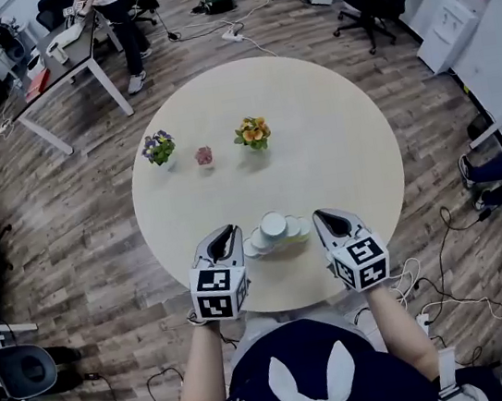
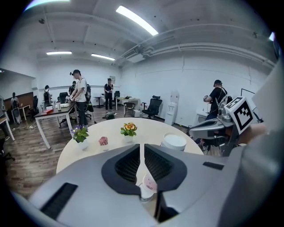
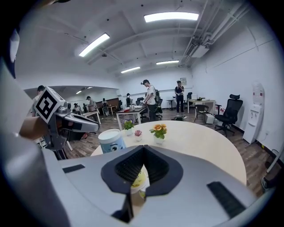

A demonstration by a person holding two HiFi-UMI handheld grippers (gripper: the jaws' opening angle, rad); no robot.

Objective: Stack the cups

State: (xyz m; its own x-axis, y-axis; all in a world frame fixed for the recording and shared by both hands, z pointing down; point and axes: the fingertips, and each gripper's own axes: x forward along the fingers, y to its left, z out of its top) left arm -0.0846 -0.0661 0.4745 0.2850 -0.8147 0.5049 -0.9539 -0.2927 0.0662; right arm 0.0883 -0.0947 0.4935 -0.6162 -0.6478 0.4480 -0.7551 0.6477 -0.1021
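Note:
Three paper cups stand close together near the table's front edge. The middle one, a pale blue cup (image 1: 273, 225) (image 2: 174, 142) (image 3: 111, 141), is upright and has a cartoon face on it. A pink-printed cup (image 1: 254, 245) (image 2: 147, 183) is at its left and a yellow-printed cup (image 1: 301, 228) (image 3: 138, 179) at its right. My left gripper (image 1: 229, 232) (image 2: 142, 145) hovers just left of the cluster, pads almost touching, with nothing between them. On the other side, my right gripper (image 1: 322, 216) (image 3: 143, 148) is shut and empty. Each small cup shows below its gripper's jaws, not in them.
Three small flower pots stand in a row across the middle of the round table (image 1: 344, 134): purple (image 1: 159, 149), pink (image 1: 204, 156), orange (image 1: 252, 134). People, desks and office chairs fill the room beyond. The table edge runs just under my hands.

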